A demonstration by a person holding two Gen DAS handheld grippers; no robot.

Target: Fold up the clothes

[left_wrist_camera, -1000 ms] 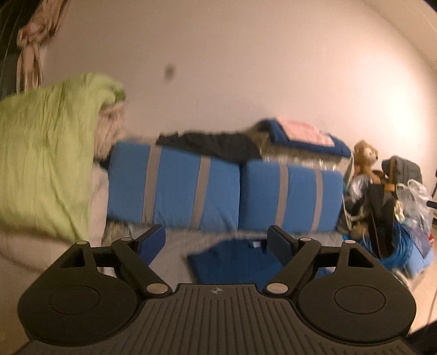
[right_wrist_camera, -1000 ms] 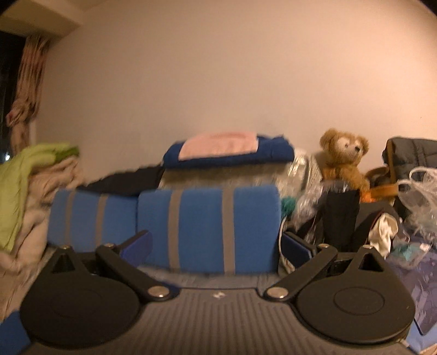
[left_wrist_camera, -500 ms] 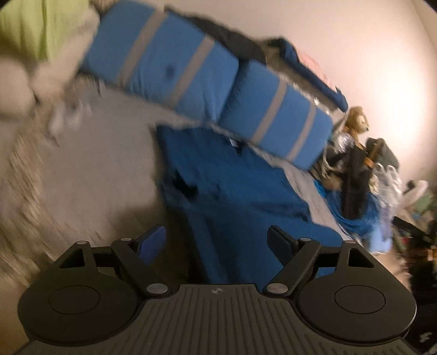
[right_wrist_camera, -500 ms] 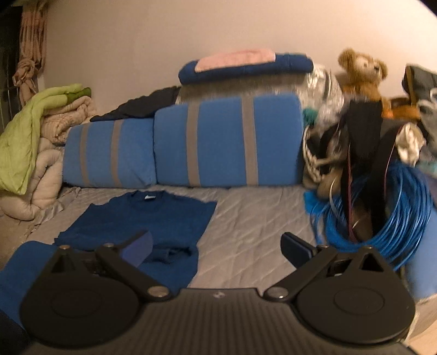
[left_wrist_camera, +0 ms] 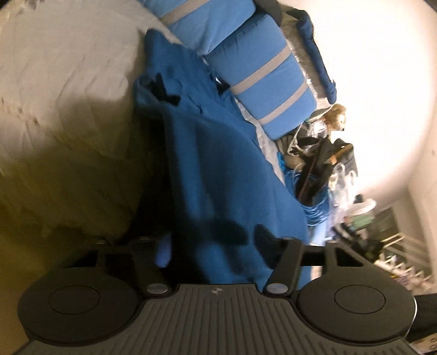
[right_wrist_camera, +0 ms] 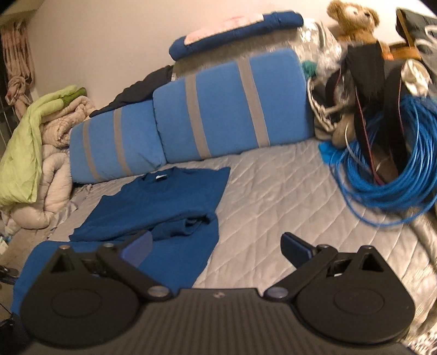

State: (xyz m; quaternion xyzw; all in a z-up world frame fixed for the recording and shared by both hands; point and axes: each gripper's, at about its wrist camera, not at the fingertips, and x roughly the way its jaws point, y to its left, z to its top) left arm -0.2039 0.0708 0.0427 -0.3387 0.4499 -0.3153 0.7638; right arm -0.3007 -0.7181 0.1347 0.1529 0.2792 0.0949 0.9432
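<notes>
The left wrist camera is looking forward over its own fingers [left_wrist_camera: 164, 252] from very close above the blue shirt [left_wrist_camera: 218, 169], rolled hard to one side — the bed [left_wrist_camera: 68, 82] is running up the frame's left and the striped cushions [left_wrist_camera: 262, 82] are slanting across the top. The right wrist camera is sitting level, facing down along the bed [right_wrist_camera: 273, 196] toward the wall. Both views are sharing the blue shirt [right_wrist_camera: 169, 202], the striped cushions [right_wrist_camera: 218, 114], the teddy bear [right_wrist_camera: 355, 21] and the blue cable coil [right_wrist_camera: 382, 174] — the teddy bear [left_wrist_camera: 337, 117] appearing tipped sideways in the left view.
</notes>
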